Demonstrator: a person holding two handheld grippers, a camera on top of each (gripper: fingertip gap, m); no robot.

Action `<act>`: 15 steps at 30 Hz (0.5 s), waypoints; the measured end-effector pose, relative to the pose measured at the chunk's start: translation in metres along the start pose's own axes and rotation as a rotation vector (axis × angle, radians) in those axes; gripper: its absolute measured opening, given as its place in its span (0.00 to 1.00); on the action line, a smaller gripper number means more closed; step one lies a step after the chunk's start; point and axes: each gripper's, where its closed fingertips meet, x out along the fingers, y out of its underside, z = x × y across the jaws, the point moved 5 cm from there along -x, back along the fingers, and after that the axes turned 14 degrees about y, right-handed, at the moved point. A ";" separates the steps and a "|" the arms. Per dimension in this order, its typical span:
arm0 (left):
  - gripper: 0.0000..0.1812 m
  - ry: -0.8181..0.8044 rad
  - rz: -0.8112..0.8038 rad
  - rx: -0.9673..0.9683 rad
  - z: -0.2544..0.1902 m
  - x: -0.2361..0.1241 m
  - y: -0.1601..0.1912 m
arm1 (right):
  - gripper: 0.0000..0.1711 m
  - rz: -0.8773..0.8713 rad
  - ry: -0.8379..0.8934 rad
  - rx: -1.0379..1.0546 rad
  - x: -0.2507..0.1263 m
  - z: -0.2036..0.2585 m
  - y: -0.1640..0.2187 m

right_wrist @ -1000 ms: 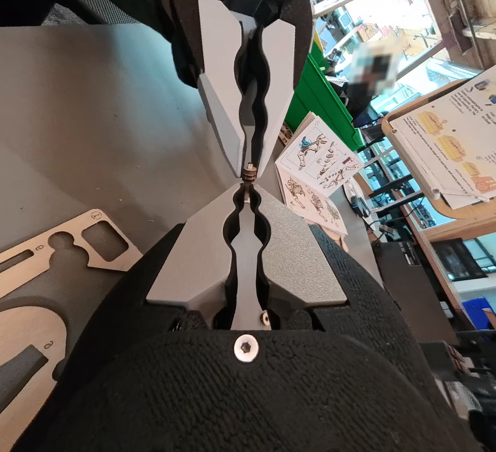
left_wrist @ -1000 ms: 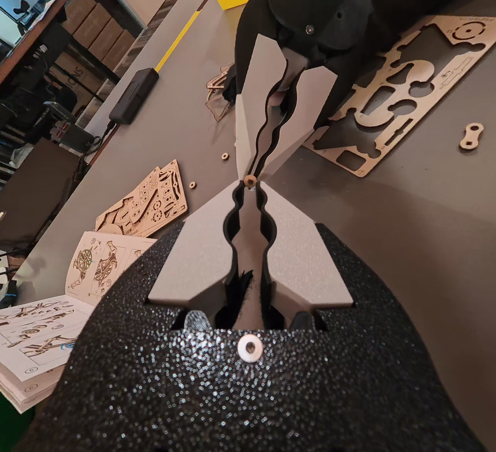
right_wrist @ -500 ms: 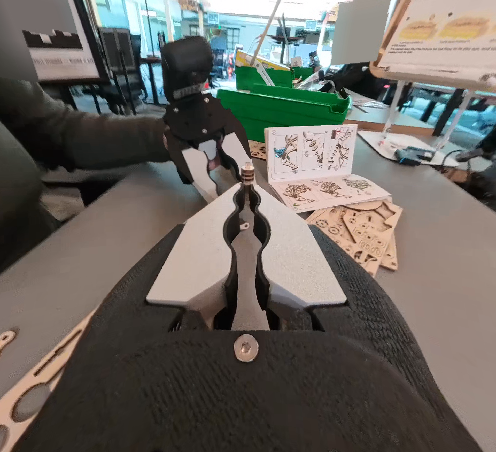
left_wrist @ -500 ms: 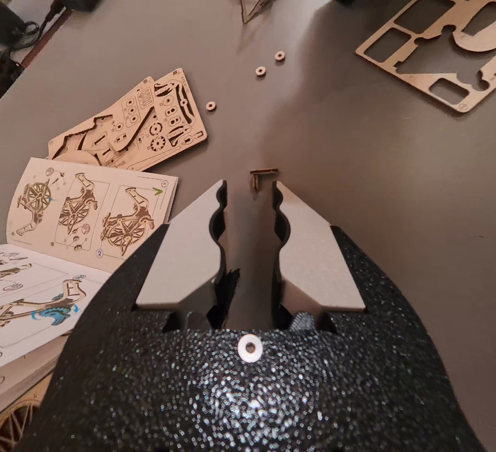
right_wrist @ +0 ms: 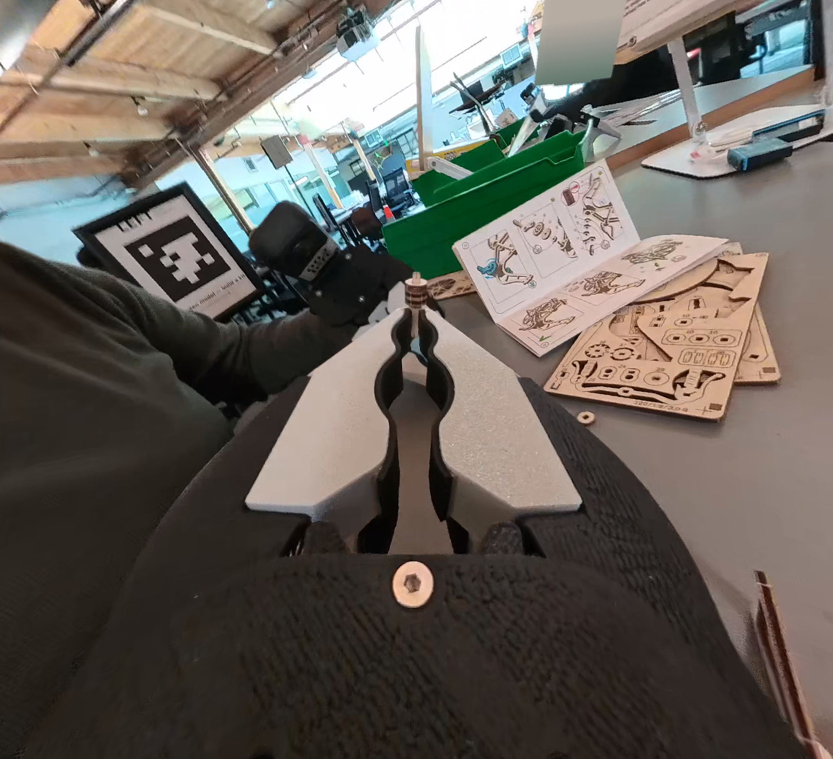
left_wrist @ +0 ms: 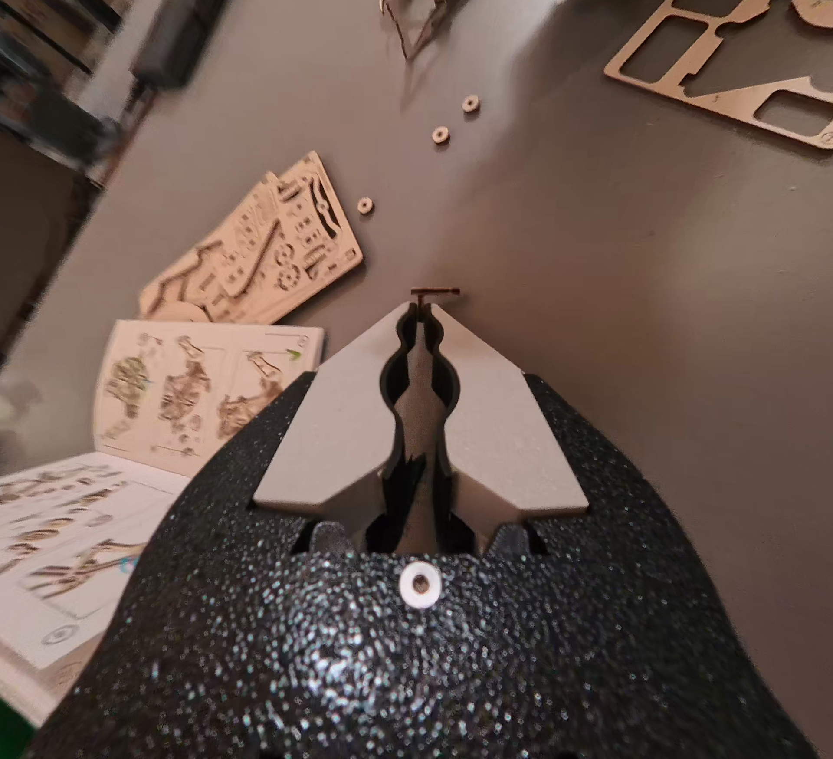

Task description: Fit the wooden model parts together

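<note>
Left gripper (left_wrist: 420, 307), open 0.5 s ago, now clamped on T-shaped wood piece (left_wrist: 433, 292) just above table (left_wrist: 586, 286). Right gripper (right_wrist: 415, 317) still pinches pin w/ stacked washers (right_wrist: 415, 294); pieces apart, ready to join.

It was a large open workshop or maker space: exposed timber ceiling beams (right_wrist: 148, 74) ran over rows of workstations by bright windows. A green bin (right_wrist: 455, 214) stood at the grey desk's (right_wrist: 721, 467) far edge, beside a framed marker board (right_wrist: 176, 255).
</note>
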 end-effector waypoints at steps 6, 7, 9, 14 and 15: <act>0.00 -0.032 -0.095 0.083 -0.001 -0.004 -0.017 | 0.00 -0.045 -0.023 -0.179 -0.002 0.015 0.000; 0.00 0.019 -0.055 0.041 -0.003 -0.001 -0.015 | 0.01 -0.055 -0.008 -0.223 -0.003 0.015 0.000; 0.00 0.150 0.069 -0.051 -0.006 0.002 -0.010 | 0.00 -0.083 0.040 -0.318 -0.004 0.012 0.001; 0.00 0.303 0.471 -0.279 0.004 -0.010 -0.005 | 0.00 -0.211 0.182 -0.467 -0.012 0.002 -0.004; 0.00 0.319 0.552 -0.326 0.006 -0.014 -0.006 | 0.00 -0.243 0.229 -0.487 -0.015 -0.001 -0.007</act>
